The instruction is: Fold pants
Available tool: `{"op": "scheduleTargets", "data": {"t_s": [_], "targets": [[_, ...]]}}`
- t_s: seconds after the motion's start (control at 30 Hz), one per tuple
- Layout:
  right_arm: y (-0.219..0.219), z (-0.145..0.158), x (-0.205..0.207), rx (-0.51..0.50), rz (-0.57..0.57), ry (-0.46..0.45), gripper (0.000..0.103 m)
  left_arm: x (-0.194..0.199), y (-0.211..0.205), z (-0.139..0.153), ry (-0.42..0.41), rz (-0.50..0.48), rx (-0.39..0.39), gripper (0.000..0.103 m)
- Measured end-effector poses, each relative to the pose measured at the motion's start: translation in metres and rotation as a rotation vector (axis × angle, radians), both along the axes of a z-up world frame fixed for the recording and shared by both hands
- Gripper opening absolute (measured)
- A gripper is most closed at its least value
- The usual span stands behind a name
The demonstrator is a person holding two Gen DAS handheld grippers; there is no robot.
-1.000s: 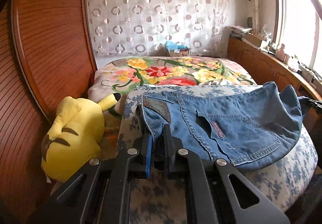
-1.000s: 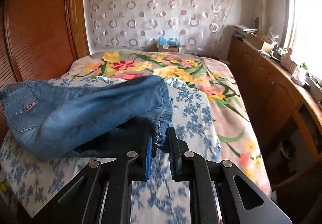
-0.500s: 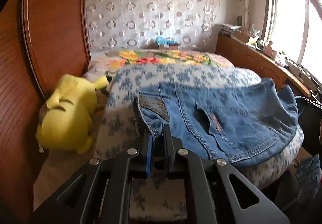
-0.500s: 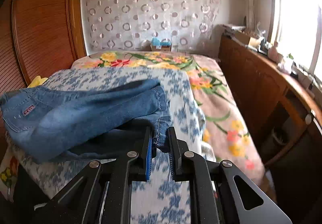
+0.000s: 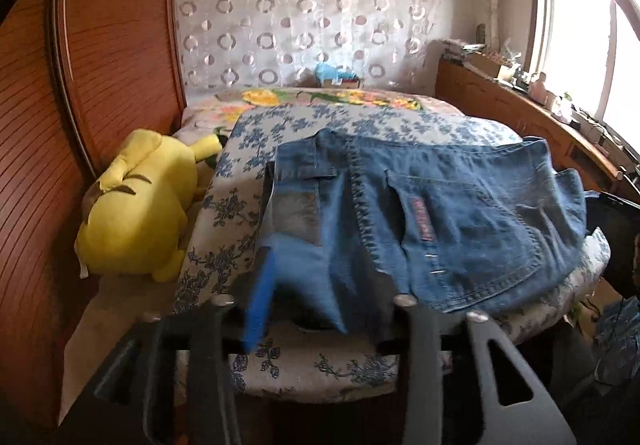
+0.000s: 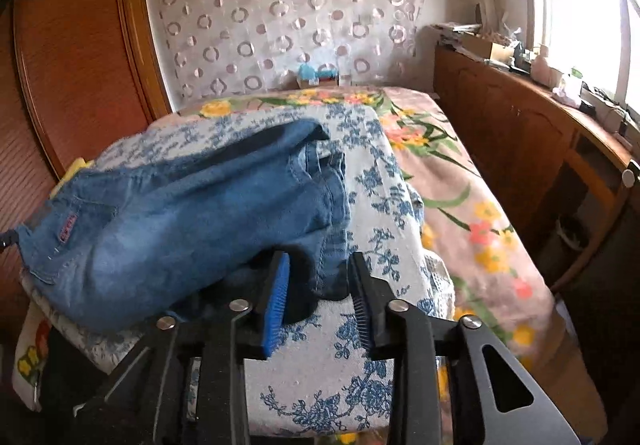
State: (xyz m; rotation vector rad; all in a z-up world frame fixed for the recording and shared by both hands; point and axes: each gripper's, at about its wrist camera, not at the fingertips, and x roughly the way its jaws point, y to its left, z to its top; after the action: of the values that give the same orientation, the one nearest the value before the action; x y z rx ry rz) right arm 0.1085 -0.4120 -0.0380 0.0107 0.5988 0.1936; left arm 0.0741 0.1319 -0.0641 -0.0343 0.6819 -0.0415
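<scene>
Folded blue jeans [image 5: 440, 213] lie on a blue-flowered white blanket [image 5: 328, 369] on the bed. In the left wrist view the waistband end with a back pocket faces me. My left gripper [image 5: 320, 285] is open, its jaws spread either side of the jeans' near corner, which droops between them. In the right wrist view the jeans [image 6: 180, 221] lie left of centre. My right gripper [image 6: 320, 293] is open, its blue pads [image 6: 276, 305] apart around the near denim edge, which rests on the blanket [image 6: 360, 385].
A yellow plush toy [image 5: 136, 213] lies left of the blanket by the wooden headboard [image 5: 100, 45]. A floral bedspread [image 6: 472, 213] runs to the right. A wooden cabinet [image 6: 540, 133] with clutter lines the window wall. A curtain [image 5: 300, 17] hangs behind.
Both grippers have opened and let go of the jeans, which now lie on the blanket. Both cameras have pulled back and tilted down a little.
</scene>
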Motion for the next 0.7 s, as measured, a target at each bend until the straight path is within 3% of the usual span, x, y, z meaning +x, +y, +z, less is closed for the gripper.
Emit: {"op": "scheduleTargets", "data": {"t_s": [0.13,0.23,0.7], "targets": [[-0.001,-0.005,0.006,0.025,-0.004,-0.005,0.045,-0.004,-0.013,0.008,-0.009,-0.049,0.003,0.056],[-0.002,-0.007,0.018,0.051,-0.013,0.000,0.051,-0.005,-0.027,0.012,-0.029,-0.094,-0.015,0.077],[0.000,-0.022,0.069,0.107,-0.034,0.083,0.053,0.008,-0.095,0.001,-0.030,-0.222,-0.071,0.079]]}}
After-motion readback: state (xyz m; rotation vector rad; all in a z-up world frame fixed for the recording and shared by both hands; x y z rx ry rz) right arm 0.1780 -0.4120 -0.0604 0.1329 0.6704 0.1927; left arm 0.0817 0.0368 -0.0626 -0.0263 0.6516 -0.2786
